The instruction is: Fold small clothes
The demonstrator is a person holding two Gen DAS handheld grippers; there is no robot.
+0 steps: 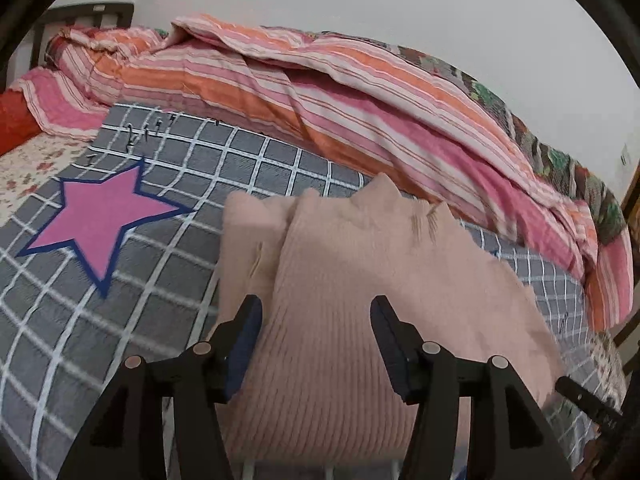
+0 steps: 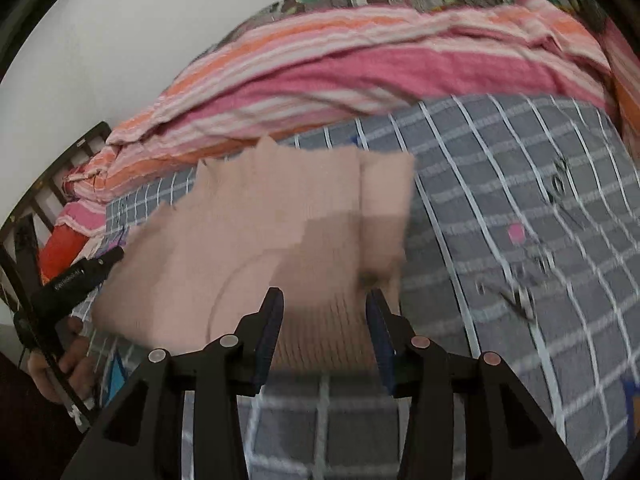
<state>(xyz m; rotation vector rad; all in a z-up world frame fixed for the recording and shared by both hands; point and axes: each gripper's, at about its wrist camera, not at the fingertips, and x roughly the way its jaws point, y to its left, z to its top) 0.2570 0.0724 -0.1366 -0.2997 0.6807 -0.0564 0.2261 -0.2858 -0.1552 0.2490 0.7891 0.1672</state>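
A small pale pink ribbed knit sweater [image 1: 340,280] lies on a grey checked bedsheet [image 1: 120,320]. Its sleeve is folded in along the left side. My left gripper [image 1: 316,308] is open, its jaws wide apart over the sweater's near end, holding nothing. In the right wrist view the same sweater [image 2: 260,232] lies ahead, blurred. My right gripper [image 2: 326,300] is open above the sweater's near edge, with ribbed knit showing between the jaws. The left gripper's black body [image 2: 76,276] and the hand holding it show at the left edge there.
A pink and orange striped quilt [image 1: 320,92] is heaped along the far side of the bed against a white wall. A pink star print [image 1: 100,216] marks the sheet left of the sweater. A dark headboard [image 2: 48,200] stands at the bed's end.
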